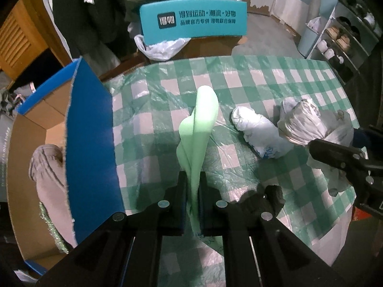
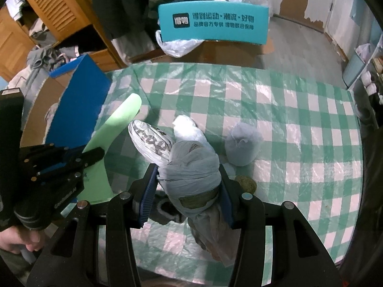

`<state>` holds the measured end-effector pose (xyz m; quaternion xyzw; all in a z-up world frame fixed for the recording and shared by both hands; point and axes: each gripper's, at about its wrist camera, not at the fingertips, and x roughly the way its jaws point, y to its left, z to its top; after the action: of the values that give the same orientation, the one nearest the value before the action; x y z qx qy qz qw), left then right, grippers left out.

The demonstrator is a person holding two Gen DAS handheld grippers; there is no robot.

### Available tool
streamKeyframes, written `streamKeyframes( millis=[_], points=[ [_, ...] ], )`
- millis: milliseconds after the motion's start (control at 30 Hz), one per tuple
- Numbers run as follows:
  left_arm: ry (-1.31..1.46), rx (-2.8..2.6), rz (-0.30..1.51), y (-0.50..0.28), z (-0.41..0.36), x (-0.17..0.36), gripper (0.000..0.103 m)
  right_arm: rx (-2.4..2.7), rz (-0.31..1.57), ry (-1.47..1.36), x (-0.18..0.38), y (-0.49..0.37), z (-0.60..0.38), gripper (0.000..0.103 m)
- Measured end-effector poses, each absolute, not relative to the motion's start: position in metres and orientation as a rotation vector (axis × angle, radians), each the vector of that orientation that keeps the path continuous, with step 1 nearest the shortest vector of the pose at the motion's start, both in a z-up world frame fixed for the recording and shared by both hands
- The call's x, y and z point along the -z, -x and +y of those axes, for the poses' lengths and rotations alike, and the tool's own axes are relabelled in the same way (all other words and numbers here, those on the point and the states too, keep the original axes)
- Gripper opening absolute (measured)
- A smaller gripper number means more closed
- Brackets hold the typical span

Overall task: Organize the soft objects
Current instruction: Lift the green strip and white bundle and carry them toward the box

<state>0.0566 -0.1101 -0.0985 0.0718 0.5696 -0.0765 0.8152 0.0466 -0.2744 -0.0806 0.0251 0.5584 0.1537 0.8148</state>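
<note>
My left gripper is shut on a folded light-green foam sheet and holds it upright above the checked table; it also shows in the right wrist view. My right gripper is shut on a grey plastic-wrapped bundle, lifted off the table. A white wrapped bundle and a patterned bagged bundle lie at the right. A round grey-blue bundle sits on the table. An open cardboard box with a blue flap stands at the left and holds a beige soft item.
The table has a green-and-white checked plastic cover. A teal chair back with a white plastic bag stands behind it. A shoe rack is at the far right. A small greenish lump lies beside my right gripper.
</note>
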Motion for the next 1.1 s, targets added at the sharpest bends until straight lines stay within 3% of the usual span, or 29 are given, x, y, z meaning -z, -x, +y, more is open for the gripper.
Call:
streamKeyframes(
  millis=[1100],
  points=[
    [-0.107, 0.118, 1.054, -0.014, -0.047, 0.023, 0.008, -0.476, 1.019, -0.005, -0.006, -0.032, -0.19, 0.048]
  ],
)
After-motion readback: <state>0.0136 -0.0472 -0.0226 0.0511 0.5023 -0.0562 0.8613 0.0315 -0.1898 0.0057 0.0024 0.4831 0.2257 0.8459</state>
